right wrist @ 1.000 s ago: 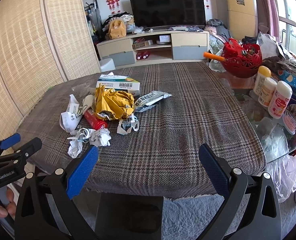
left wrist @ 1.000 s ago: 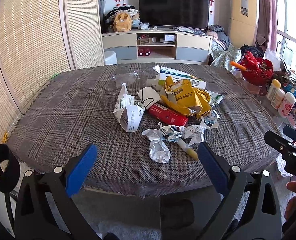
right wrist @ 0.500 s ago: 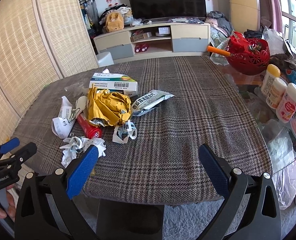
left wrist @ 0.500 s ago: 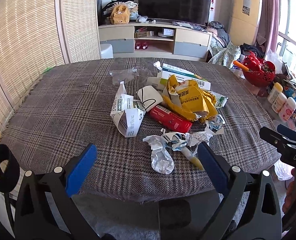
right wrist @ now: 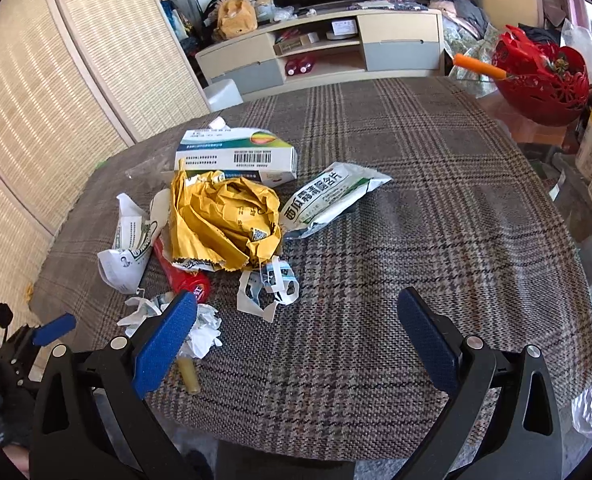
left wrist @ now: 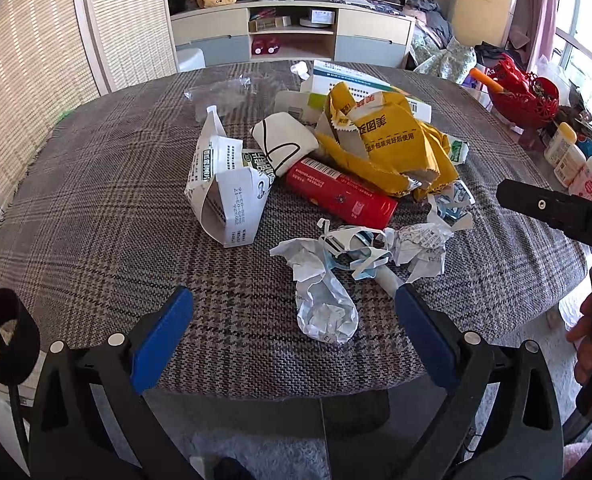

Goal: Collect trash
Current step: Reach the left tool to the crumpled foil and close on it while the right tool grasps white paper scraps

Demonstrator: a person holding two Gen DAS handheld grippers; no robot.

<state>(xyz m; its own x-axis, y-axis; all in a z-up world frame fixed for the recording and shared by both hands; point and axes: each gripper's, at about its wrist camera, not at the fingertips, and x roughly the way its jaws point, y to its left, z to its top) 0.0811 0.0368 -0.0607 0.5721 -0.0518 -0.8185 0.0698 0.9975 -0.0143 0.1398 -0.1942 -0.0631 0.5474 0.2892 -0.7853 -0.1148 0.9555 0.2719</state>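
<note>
A pile of trash lies on the plaid-covered table (left wrist: pixel 95 184). It holds a crumpled yellow bag (left wrist: pixel 392 144), a red tube (left wrist: pixel 340 196), a torn white carton (left wrist: pixel 223 196), crumpled white paper (left wrist: pixel 324 300) and a medicine box (right wrist: pixel 235 154). My left gripper (left wrist: pixel 293 336) is open over the table's near edge, with the crumpled paper between its blue pads. My right gripper (right wrist: pixel 296 342) is open too, over the near edge right of the pile. A white-green sachet (right wrist: pixel 328 196) and torn wrapper bits (right wrist: pixel 267 288) lie ahead of it. The yellow bag (right wrist: pixel 219 224) shows there as well.
A red basket (right wrist: pixel 544 76) and several white bottles (left wrist: pixel 568 160) stand at the table's right side. A TV cabinet (left wrist: pixel 291 32) is behind the table and woven screens (left wrist: pixel 27 52) line the left. The other gripper (left wrist: pixel 560 216) and a hand (left wrist: pixel 584 344) show at the right edge.
Both grippers have moved forward and closer to the table, so the trash pile looms larger. The left pads now flank the crumpled paper. Both stay open.
</note>
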